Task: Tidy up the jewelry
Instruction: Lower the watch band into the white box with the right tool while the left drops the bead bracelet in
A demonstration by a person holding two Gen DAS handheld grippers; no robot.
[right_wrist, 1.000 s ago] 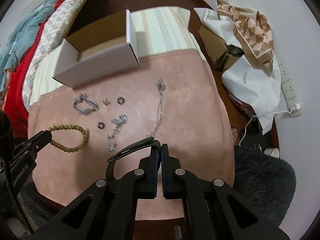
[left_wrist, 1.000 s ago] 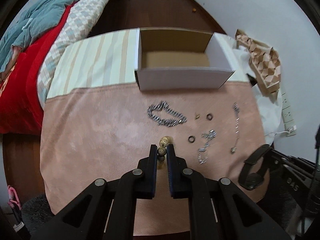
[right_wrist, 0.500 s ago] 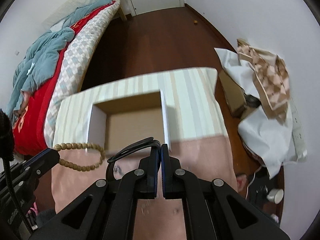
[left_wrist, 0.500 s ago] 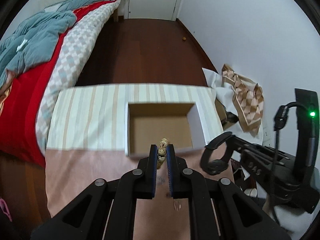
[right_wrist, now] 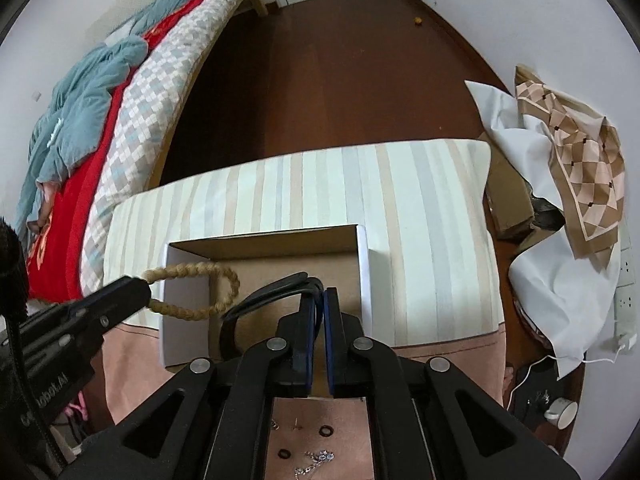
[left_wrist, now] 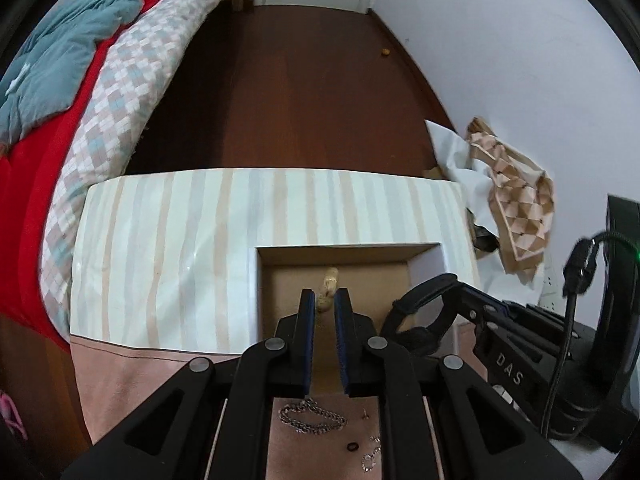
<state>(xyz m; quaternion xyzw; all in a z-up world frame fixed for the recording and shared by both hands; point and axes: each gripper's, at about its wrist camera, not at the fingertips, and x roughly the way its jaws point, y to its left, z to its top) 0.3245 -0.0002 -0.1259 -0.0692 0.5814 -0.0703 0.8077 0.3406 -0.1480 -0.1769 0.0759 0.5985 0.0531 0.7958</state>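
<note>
My left gripper (left_wrist: 323, 300) hangs over the open cardboard box (left_wrist: 348, 245) with the tan bead bracelet (left_wrist: 329, 284) pinched between its pads; its jaws are opening. In the right wrist view that bead bracelet (right_wrist: 188, 269) dangles as a loop from the left gripper (right_wrist: 140, 288) above the box's left wall (right_wrist: 184, 320). My right gripper (right_wrist: 319, 300) is also over the box, its pads on a black band (right_wrist: 272, 288), and its jaws are opening too. The black band (left_wrist: 416, 288) shows as a loop at the box's right side.
A silver chain (left_wrist: 312, 416), small dark rings (left_wrist: 352, 447) and another chain (right_wrist: 316, 458) lie on the pink cloth (left_wrist: 120, 392) below the grippers. A striped cloth (left_wrist: 160, 260) covers the table's far part. A bed (left_wrist: 80, 100) is at left, patterned paper (right_wrist: 580, 160) at right.
Both grippers have carried their pieces forward from above the pink cloth to above the box. The jewelry on the cloth now lies behind the fingertips.
</note>
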